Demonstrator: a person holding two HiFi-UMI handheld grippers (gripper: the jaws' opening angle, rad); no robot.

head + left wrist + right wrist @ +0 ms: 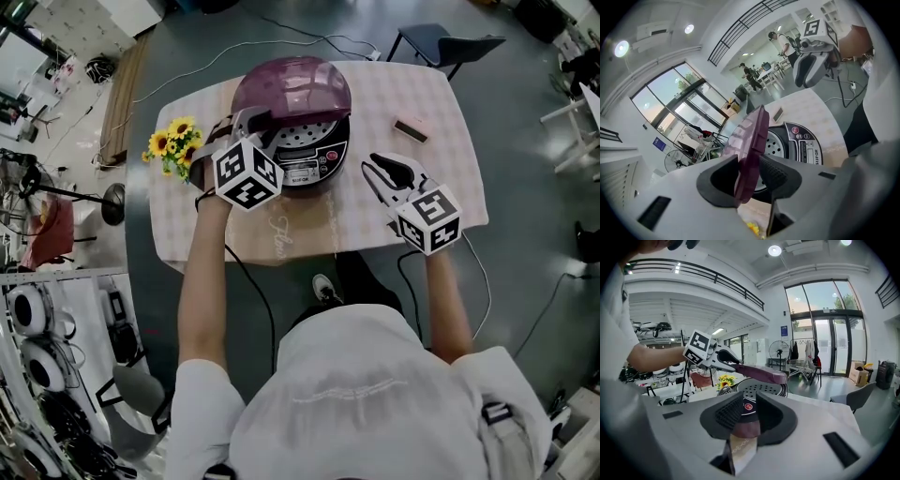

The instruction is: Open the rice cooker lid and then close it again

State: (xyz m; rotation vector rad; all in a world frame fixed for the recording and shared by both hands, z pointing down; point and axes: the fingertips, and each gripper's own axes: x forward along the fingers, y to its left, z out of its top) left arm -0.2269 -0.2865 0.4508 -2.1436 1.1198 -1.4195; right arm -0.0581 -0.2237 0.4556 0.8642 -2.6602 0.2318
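The rice cooker (314, 164) stands at the back middle of the table, its control panel (802, 140) facing me. Its translucent purple lid (291, 86) is raised partway, and the perforated inner plate (764, 389) shows under it. My left gripper (246, 122) is at the lid's left front rim. In the left gripper view its pads press on both sides of the lid's edge (750, 145). My right gripper (380, 167) hovers over the table to the right of the cooker, open, nothing between its jaws. From the right gripper view the lid (761, 372) slopes up beyond my left gripper (723, 357).
A bunch of sunflowers (173, 145) stands at the table's left edge beside my left gripper. A small brown block (411, 129) lies at the back right. The checked tablecloth (394, 202) covers the table. A dark chair (441, 42) stands behind it, and cables run across the floor.
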